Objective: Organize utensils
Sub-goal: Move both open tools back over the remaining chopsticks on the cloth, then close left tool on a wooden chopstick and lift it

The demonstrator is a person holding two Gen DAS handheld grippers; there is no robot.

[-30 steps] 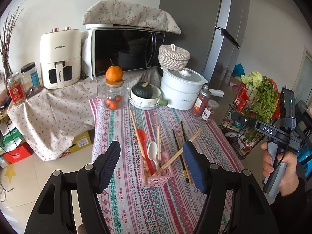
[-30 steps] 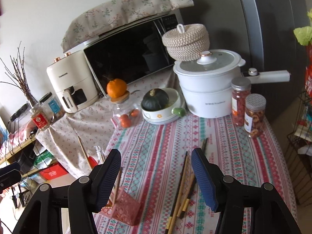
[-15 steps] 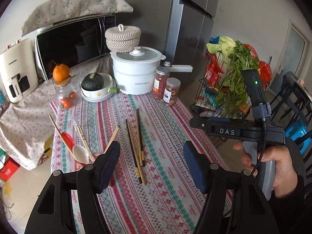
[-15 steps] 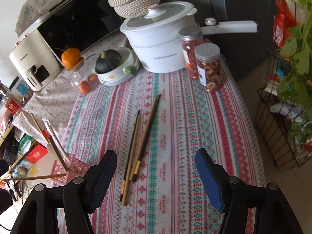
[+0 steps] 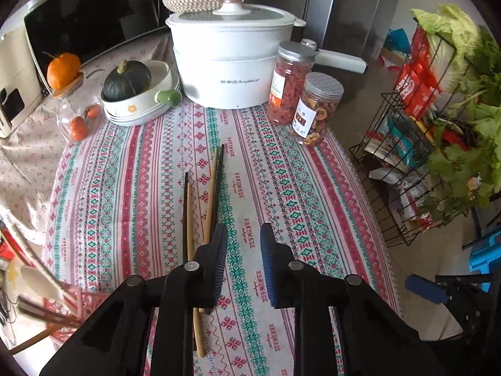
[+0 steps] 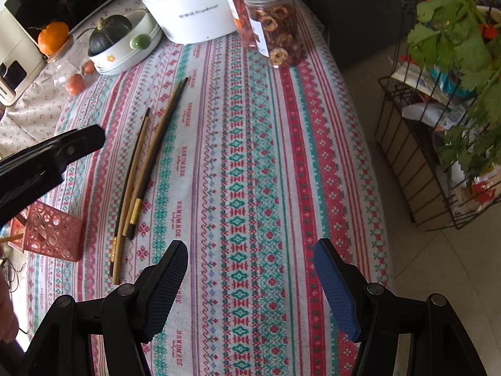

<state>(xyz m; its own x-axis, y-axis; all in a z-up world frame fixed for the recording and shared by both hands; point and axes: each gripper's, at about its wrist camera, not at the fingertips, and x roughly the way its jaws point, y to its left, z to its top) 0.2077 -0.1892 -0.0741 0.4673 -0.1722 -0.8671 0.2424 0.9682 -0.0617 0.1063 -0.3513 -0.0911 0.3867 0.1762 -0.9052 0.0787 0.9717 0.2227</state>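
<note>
Chopsticks [image 5: 203, 219] lay loose on the bench [image 5: 281, 188]; my left claw [image 5: 242, 263] was closing on nothing beside them, right claw [image 6: 250, 285] open, risking a missed grasp.

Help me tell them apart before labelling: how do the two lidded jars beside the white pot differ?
The taller jar is narrower and packed with small reddish pieces; the shorter jar is wider and holds round dried slices with holes. The taller jar stands nearer the white pot; the shorter jar stands closer to the table edge. Both are clear, upright, with silvery lids and a paper label.
</note>
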